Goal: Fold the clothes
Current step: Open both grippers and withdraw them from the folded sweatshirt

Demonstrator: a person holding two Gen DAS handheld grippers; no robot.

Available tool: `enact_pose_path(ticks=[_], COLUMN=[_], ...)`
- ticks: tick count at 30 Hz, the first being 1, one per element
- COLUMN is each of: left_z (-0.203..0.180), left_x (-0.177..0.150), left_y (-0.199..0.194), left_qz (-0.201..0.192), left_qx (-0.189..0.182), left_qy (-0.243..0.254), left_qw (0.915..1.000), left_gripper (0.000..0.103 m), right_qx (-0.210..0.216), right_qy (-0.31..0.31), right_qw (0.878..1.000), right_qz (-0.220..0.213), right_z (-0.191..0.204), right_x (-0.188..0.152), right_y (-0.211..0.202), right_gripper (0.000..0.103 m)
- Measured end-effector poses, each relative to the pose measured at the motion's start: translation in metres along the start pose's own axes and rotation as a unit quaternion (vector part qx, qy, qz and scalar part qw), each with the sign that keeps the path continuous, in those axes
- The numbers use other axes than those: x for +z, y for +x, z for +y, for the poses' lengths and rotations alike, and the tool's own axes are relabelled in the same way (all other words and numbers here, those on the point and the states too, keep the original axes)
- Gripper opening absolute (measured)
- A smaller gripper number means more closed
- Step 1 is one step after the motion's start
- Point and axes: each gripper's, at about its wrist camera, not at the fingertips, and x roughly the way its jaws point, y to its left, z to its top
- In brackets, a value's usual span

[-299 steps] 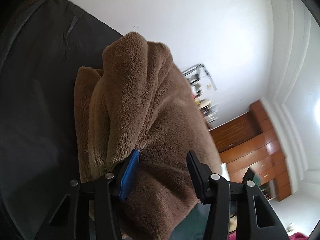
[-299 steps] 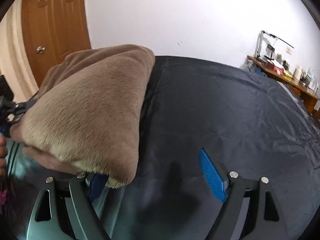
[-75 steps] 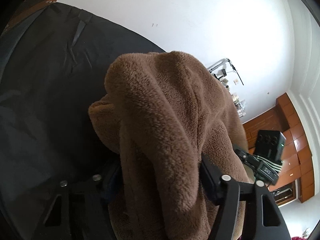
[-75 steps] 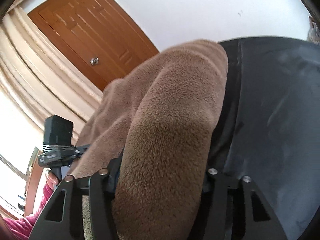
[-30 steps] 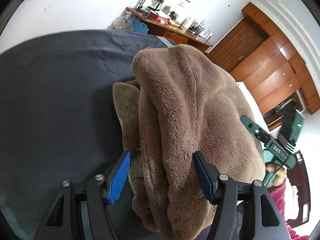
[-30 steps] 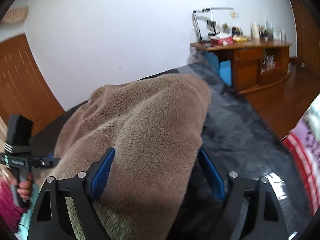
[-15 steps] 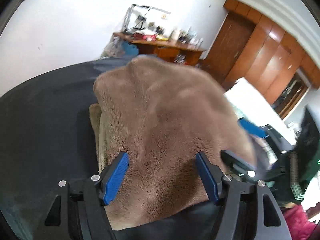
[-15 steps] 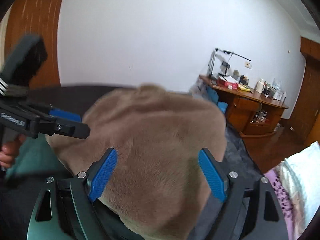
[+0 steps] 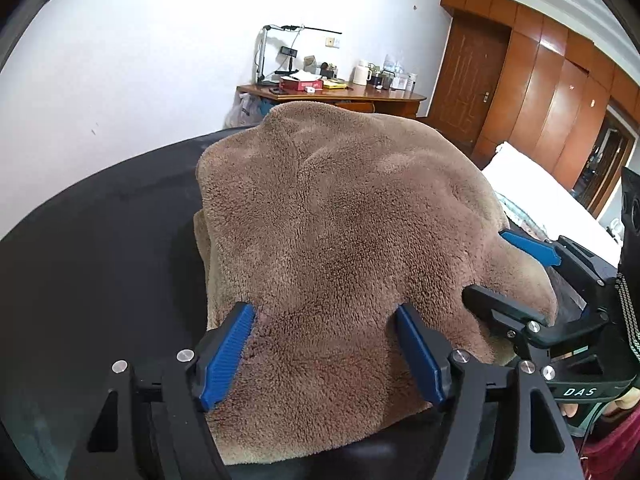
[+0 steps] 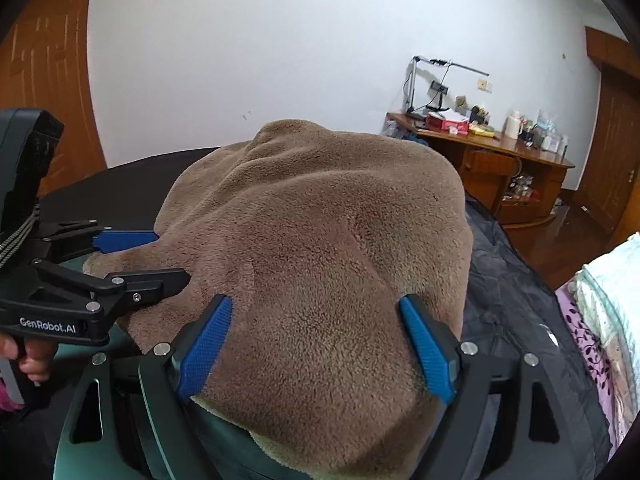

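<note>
Two hand-held grippers work side by side here: our left hand-held gripper (image 9: 324, 344) and right hand-held gripper (image 10: 316, 344) both stand with jaws spread wide, gripping nothing, the brown fleece (image 9: 340, 240) bulging between the blue pads (image 10: 204, 346). The fleece lies as a thick folded bundle on the black sheet (image 9: 100, 240), near its front edge. We judge the fold all but made, and this step to be the setting down or patting flat. Next we would either back both grippers straight off or press the top layer level. The near hem overhangs toward us, so a careless pull could drag it open. Bare sheet lies to the left and behind; the desk (image 10: 500, 152) stands well apart.
</note>
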Motion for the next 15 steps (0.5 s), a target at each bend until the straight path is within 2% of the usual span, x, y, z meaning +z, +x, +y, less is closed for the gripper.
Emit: enact_pose_path(ticks=[4,7,9,15], left_z=[0.001,0.002,0.002,0.007], left_x=[-0.011,-0.019,-0.024,-0.045], left_y=[-0.009,-0.016,-0.021,-0.032], left_qz=[0.003,0.005,0.006,0.005], left_qx=[0.01,0.017,0.022,0.035], left_qy=[-0.006,-0.01,-0.013,-0.019], left_qw=[0.9999,0.9998,0.9997,0.9992], left_gripper=[0.085,0.085,0.085,0.085], right_qx=[-0.019,-0.039,-0.053,-0.087], right_qy=[0.015,0.023,0.029,0.055], right_qw=[1.0,0.999,0.998,0.995], right_qz=[-0.007,-0.006,-0.005,-0.004], right_z=[0.003,0.009,0.013,0.021], right_x=[-0.003,-0.003,-0.003,-0.008], right_y=[-0.003,-0.005,-0.006,-0.015], right_gripper=[0.089,0.093,0.102,0.102])
